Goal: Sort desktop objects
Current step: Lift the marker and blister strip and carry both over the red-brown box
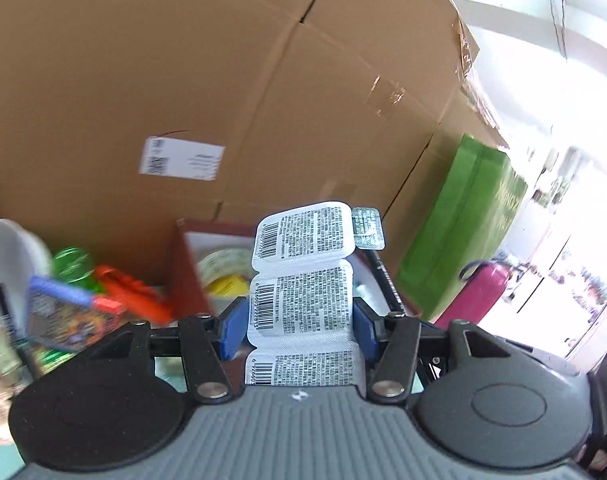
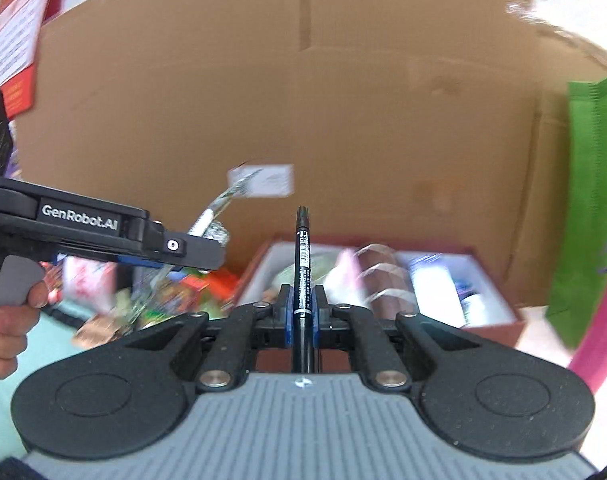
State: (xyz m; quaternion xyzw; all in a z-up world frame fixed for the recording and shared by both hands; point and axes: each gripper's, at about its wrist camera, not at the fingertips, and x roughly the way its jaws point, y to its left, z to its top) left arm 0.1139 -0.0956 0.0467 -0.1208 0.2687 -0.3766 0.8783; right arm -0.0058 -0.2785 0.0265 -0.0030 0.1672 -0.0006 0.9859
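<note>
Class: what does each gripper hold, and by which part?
Left gripper: a strip of white sachets, pinched at its middle sachet. Right gripper: a black pen, gripped mid-barrel.

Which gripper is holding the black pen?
The right gripper, shut on the black pen; the left gripper instead clamps a white strip of barcoded packets.

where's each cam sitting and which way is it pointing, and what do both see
Left wrist: sits on the left gripper, looking along its fingers at the white packet strip it holds; no hand shows.
Right wrist: sits on the right gripper, shut on a black pen; a hand shows at left.
Shared: cardboard box, red box, green bag.
</note>
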